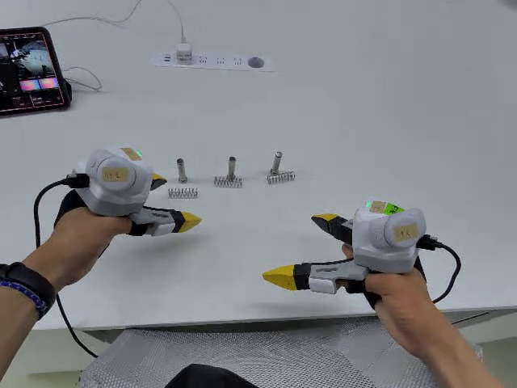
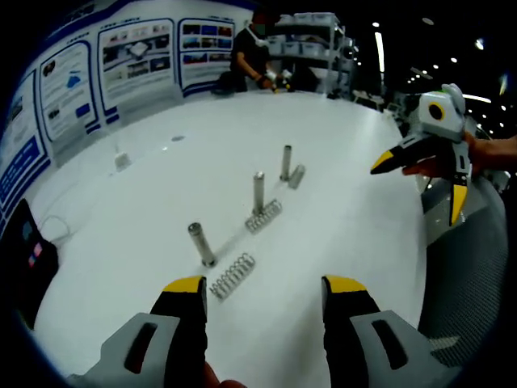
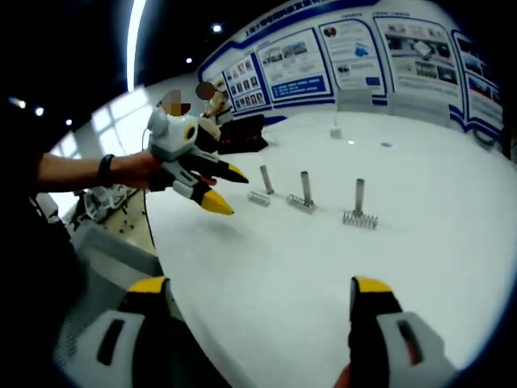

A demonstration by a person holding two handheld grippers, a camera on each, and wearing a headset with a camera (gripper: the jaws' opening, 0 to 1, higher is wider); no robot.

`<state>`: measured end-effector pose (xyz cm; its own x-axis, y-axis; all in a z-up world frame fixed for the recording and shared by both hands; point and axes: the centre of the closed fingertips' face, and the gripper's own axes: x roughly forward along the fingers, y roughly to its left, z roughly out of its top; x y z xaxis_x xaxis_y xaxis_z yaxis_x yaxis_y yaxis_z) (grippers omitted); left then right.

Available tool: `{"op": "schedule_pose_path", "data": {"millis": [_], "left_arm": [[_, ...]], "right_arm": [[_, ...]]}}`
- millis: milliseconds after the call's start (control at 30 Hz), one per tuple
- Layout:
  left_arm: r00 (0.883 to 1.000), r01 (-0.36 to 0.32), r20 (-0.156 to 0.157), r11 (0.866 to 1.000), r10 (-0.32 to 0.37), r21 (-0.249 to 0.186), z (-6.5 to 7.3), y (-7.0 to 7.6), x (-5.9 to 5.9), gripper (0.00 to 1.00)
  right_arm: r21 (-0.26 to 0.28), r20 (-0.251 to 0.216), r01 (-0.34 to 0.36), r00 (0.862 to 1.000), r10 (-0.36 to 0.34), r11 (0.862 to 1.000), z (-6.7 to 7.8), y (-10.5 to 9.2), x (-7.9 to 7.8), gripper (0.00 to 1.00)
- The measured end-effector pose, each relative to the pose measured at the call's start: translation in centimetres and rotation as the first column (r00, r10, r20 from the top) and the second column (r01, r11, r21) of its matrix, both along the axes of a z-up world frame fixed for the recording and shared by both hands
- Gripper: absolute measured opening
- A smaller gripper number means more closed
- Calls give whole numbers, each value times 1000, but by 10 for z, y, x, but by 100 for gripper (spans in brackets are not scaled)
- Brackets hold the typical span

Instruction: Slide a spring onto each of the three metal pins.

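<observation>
Three short metal pins stand upright in a row on the white table: left pin (image 1: pixel 182 170), middle pin (image 1: pixel 232 168), right pin (image 1: pixel 276 162). A small spring lies flat at the foot of each: left spring (image 1: pixel 183 192), middle spring (image 1: pixel 228 182), right spring (image 1: pixel 281 177). My left gripper (image 1: pixel 174 200) is open just left of the left spring, which lies close ahead of it (image 2: pixel 233 275). My right gripper (image 1: pixel 301 247) is open too, nearer the table's front edge, with the pins (image 3: pixel 306 187) well ahead. Nothing is between either pair of jaws.
A white power strip (image 1: pixel 212 61) with a plugged-in cable lies at the back. A tablet (image 1: pixel 31 69) with a lit screen sits at the back left. The table's front edge (image 1: pixel 242 317) runs just below my hands. A person (image 2: pixel 250 52) stands far beyond the table.
</observation>
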<state>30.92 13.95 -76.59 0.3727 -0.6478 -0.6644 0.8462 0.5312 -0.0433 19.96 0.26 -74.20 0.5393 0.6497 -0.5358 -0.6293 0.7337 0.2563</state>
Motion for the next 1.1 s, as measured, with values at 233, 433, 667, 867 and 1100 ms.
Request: {"op": "schedule_pose_path", "data": {"millis": [233, 433, 667, 867, 1100], "left_arm": [[1000, -14, -3, 1000, 14, 16, -8, 0, 10, 49], [1000, -21, -9, 999, 21, 37, -15, 3, 17, 42], [1000, -18, -4, 998, 18, 65, -21, 5, 20, 30], [1000, -11, -3, 993, 12, 115, -28, 8, 17, 20], [1000, -2, 18, 987, 0, 159, -28, 12, 11, 11]], "right_arm": [[1, 6, 16, 1000, -16, 1000, 4, -7, 0, 93], [-3, 3, 20, 1000, -20, 1000, 4, -10, -1, 93], [-6, 0, 12, 1000, -12, 1000, 5, -8, -1, 93], [-7, 8, 9, 1000, -9, 1000, 9, -9, 1, 93], [-10, 8, 6, 1000, -5, 1000, 8, -10, 1, 93]]}}
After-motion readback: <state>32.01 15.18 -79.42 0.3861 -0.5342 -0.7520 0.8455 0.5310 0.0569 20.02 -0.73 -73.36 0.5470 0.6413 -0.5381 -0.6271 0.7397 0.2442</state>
